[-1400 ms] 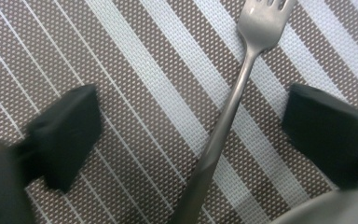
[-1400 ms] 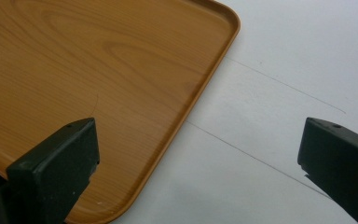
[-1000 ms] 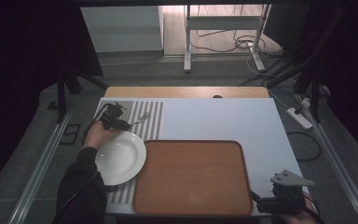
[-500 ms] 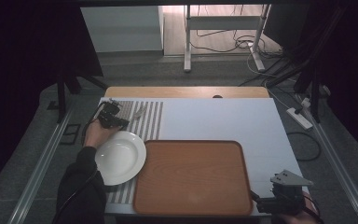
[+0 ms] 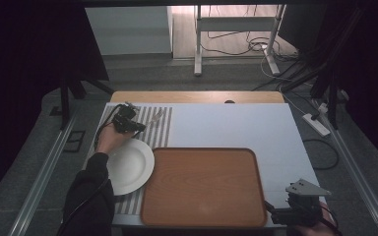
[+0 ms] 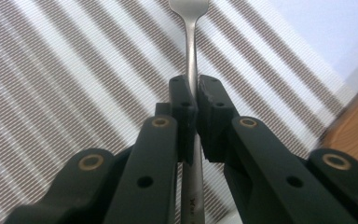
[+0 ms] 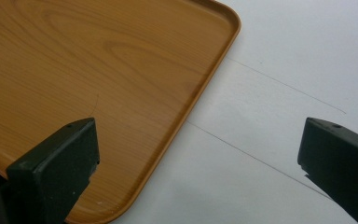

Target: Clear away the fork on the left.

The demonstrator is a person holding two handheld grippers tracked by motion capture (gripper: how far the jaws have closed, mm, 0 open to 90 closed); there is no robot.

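The wooden tray [image 5: 204,187] serves as the landmark on the white surface [image 5: 226,125]. Far to the left of the tray, beyond its rear left corner, the left hand-held gripper [image 5: 137,129] sits over the striped placemat [image 5: 160,128], held by the person's left hand [image 5: 109,139], whose dark sleeve [image 5: 86,196] comes in from the bottom edge. In the left gripper view its two black jaws are pressed together on the handle of a metal fork [image 6: 193,60]; the handle runs up between the pads and the neck and the base of the tines extend past them over the placemat's grey and white stripes. A corner of the tray's wood shows at the right edge of that view.

Just left of the tray, touching or very nearly touching its left rim, a white plate [image 5: 130,167] lies on the placemat, nearer the person than the fork.

To the right of the tray, off its near right corner, the right hand-held gripper [image 5: 270,212] is held low at the surface's front edge, its grey three-cornered plate on top. In the right gripper view its jaws stand wide apart with nothing between them, one over the tray's corner rim [image 7: 205,88] and the other over bare white surface.
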